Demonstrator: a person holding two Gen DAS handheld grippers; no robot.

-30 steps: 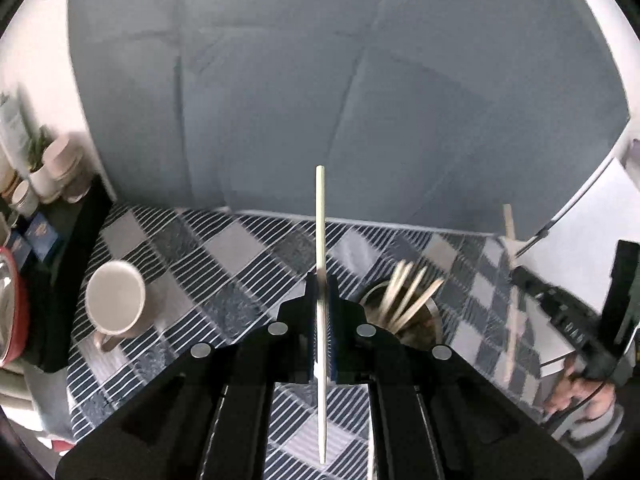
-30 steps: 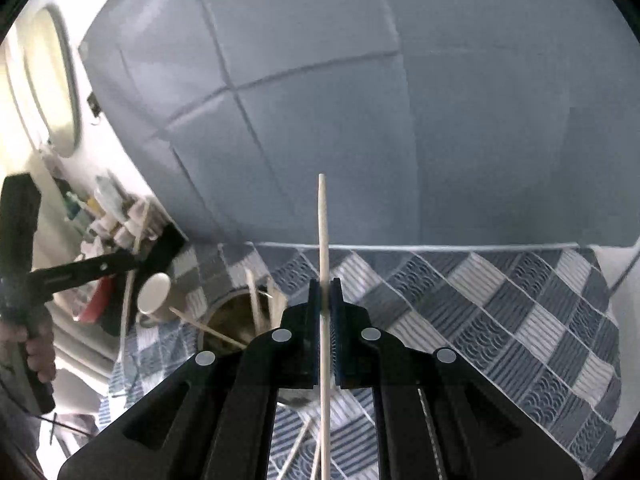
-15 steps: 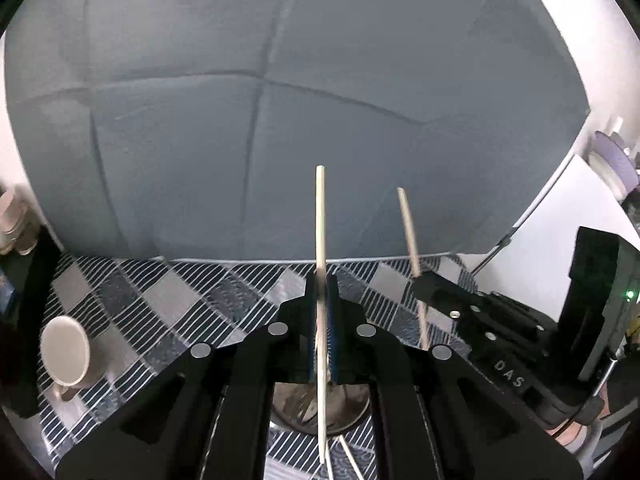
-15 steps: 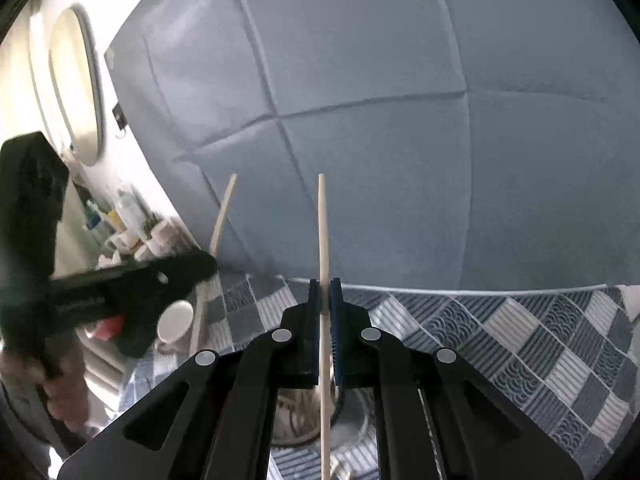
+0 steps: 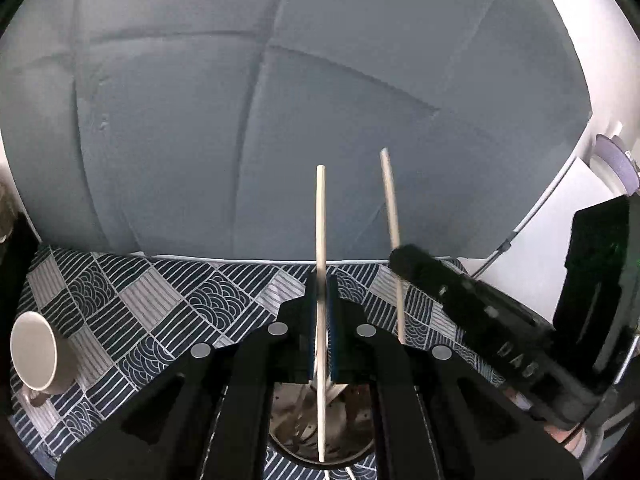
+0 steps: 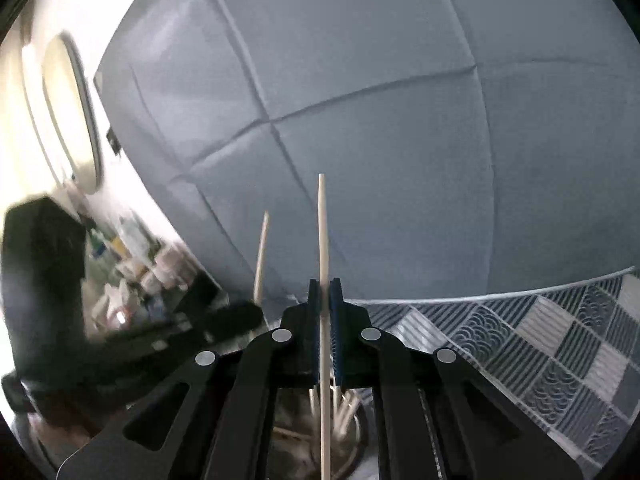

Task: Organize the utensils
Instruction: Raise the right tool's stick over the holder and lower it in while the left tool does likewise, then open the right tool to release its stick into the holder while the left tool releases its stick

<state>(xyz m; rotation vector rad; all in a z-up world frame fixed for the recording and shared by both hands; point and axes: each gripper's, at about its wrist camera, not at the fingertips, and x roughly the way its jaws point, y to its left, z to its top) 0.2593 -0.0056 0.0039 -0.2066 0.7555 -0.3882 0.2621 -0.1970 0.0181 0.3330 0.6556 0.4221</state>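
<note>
My left gripper (image 5: 321, 280) is shut on a pale wooden chopstick (image 5: 321, 216) that stands upright between its blue pads. Its lower end hangs over the round metal utensil holder (image 5: 320, 446) below, which holds several more sticks. My right gripper (image 6: 324, 284) is likewise shut on a second chopstick (image 6: 322, 224), upright above the same metal holder (image 6: 352, 464). In the left wrist view the right gripper (image 5: 404, 254) shows at the right with its chopstick (image 5: 390, 200). In the right wrist view the left gripper (image 6: 250, 312) and its stick (image 6: 262, 252) sit at the left.
A white mug (image 5: 34, 354) lies on its side at the left of the patterned blue-and-grey tablecloth (image 5: 160, 304). A grey quilted backdrop (image 5: 280, 100) rises behind the table. Bottles and jars (image 6: 136, 264) crowd a shelf at the far left, under a round mirror (image 6: 70, 108).
Both grippers have moved in together over the metal holder, which now lies right under their fingers. The mug has slid to the left edge of the left wrist view. Each still grips its chopstick.
</note>
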